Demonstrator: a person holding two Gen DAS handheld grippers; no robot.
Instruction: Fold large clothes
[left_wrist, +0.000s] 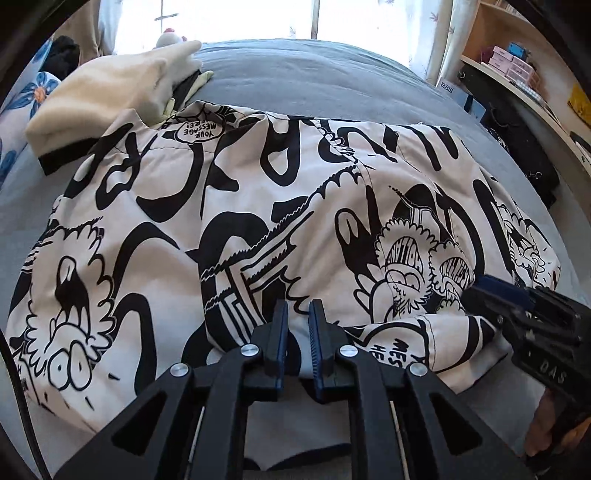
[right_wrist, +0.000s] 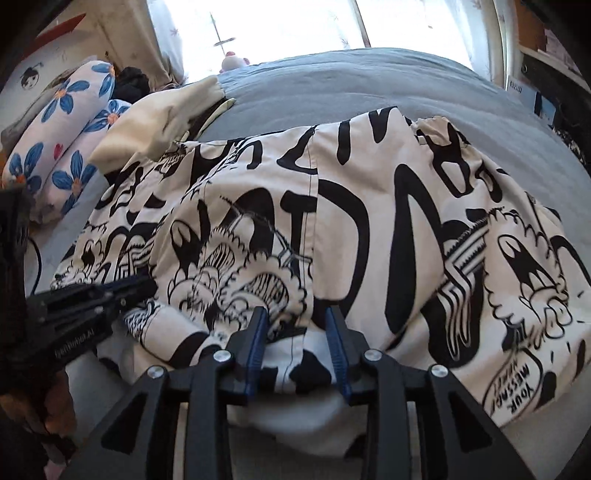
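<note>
Grey bed, printed garment; shelves left-view only; both jaws narrowly parted, holding nothing.

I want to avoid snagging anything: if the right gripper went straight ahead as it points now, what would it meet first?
Probably the black-and-white printed garment: the right gripper stands open at its near edge, so it would likely push into that fabric.

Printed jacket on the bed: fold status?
Done: the printed jacket lies spread across the grey bed, sides seemingly turned in. In hand: left gripper and right gripper sit open at its near hem, nothing gripped. Left: the remaining folds into a compact bundle.
</note>
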